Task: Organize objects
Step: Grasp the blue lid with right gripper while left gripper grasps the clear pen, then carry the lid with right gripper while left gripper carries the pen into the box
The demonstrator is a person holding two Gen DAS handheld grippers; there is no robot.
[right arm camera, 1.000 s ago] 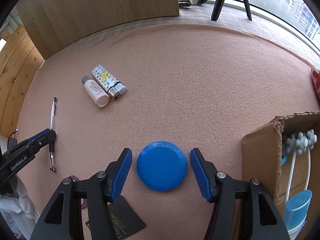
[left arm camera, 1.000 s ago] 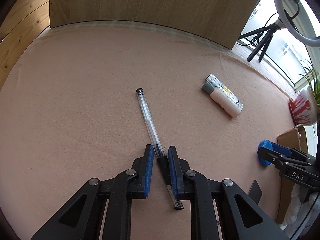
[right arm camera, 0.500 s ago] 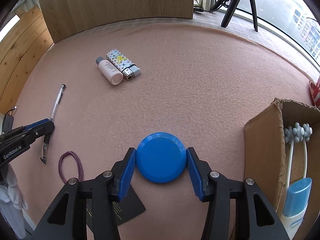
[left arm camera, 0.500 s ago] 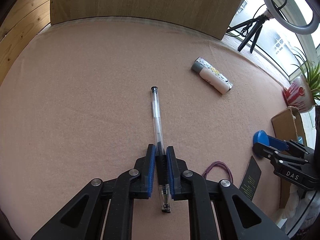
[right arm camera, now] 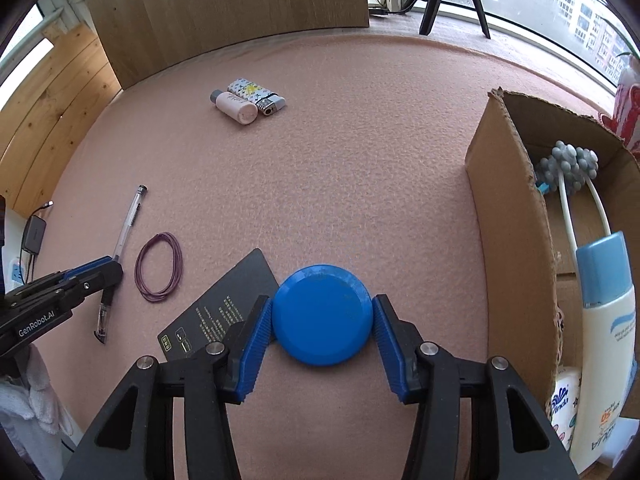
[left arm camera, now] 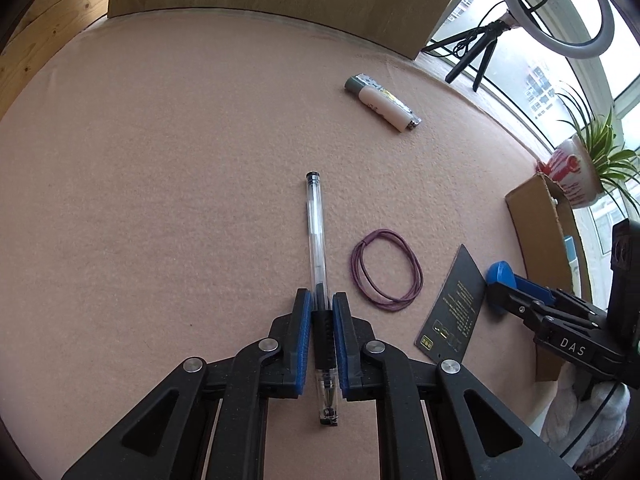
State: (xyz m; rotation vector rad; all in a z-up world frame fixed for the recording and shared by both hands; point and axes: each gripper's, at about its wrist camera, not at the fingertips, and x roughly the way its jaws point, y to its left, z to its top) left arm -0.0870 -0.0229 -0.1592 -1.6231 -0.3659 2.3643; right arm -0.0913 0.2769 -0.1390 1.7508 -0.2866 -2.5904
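Pen [left arm camera: 316, 240] clamped in "GenRobot.AI" left gripper [left arm camera: 322, 320] jaws; "DAS" right gripper [right arm camera: 323, 318] jaws clamp blue disc [right arm camera: 322, 314].

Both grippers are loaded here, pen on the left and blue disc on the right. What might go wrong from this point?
1. The left gripper pinches the pen near its tip end, so the long barrel may swing or slip.
2. The right gripper grips the blue disc by its curved rim; it may pop out.
3. The cardboard box wall stands close beside the disc, so a low carry may clip it.
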